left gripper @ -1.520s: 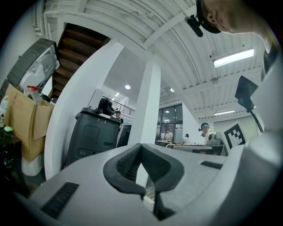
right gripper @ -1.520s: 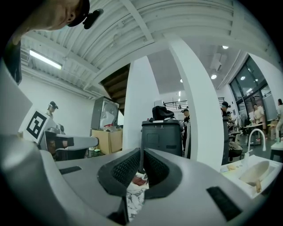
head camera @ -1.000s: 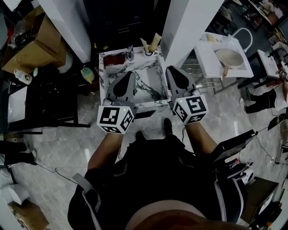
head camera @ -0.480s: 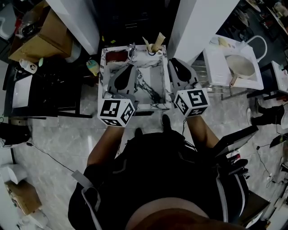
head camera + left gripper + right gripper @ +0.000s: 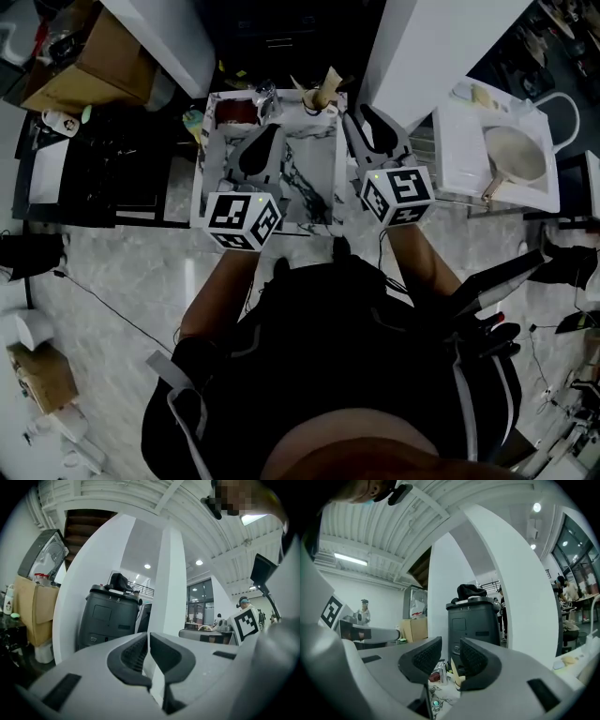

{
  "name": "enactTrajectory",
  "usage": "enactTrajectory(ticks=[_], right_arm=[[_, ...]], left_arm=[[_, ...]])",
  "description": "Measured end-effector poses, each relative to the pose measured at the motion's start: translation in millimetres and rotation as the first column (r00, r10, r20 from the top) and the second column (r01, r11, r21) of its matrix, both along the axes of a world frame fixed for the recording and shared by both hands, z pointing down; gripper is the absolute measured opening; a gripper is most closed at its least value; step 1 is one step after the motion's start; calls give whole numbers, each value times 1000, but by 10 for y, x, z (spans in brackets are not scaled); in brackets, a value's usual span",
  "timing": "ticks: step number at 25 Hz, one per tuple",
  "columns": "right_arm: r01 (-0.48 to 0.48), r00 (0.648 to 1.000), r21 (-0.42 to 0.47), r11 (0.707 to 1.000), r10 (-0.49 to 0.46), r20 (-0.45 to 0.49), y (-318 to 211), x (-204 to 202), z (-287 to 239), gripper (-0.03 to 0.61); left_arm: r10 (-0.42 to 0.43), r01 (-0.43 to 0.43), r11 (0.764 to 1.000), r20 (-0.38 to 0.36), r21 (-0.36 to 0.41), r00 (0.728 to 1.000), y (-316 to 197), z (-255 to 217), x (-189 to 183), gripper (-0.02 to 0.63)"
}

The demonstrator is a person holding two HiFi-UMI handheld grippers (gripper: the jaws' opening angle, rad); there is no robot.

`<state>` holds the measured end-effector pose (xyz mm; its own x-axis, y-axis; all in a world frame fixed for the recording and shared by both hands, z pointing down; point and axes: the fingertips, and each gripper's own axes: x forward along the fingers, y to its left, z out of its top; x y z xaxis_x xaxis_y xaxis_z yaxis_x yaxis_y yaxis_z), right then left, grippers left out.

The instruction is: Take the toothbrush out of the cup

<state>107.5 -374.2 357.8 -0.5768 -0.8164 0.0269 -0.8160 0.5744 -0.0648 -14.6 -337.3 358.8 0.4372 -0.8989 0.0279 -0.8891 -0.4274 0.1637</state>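
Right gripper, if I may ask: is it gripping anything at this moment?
No, the right gripper has just been opening, and its jaws stand apart with nothing between them.

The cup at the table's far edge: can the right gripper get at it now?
Probably yes. The right gripper has just been opening its jaws, nothing in them; the cup stands close ahead, unblocked.

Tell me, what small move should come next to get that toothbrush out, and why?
Probably ease the right gripper forward to the cup at the marbled table's far edge. Its jaws have just been opening, with nothing between them yet, and the cup stands straight ahead of them. The left gripper is shut and empty.
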Motion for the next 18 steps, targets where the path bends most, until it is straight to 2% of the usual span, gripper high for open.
enactTrajectory(ticks=[8, 14, 18], right_arm=[[60, 998, -58, 997, -60, -10, -450, 90, 355, 135], [88, 996, -93, 992, -90, -15, -772, 144, 678, 153], [120, 992, -126, 985, -122, -10, -942, 117, 875, 174]], left_arm=[[-63, 63, 997, 3, -39, 998, -265, 277, 105, 35], [-90, 91, 994, 10, -64, 996, -366, 468, 201, 84], [-121, 121, 988, 4, -91, 993, -416, 578, 231, 84]])
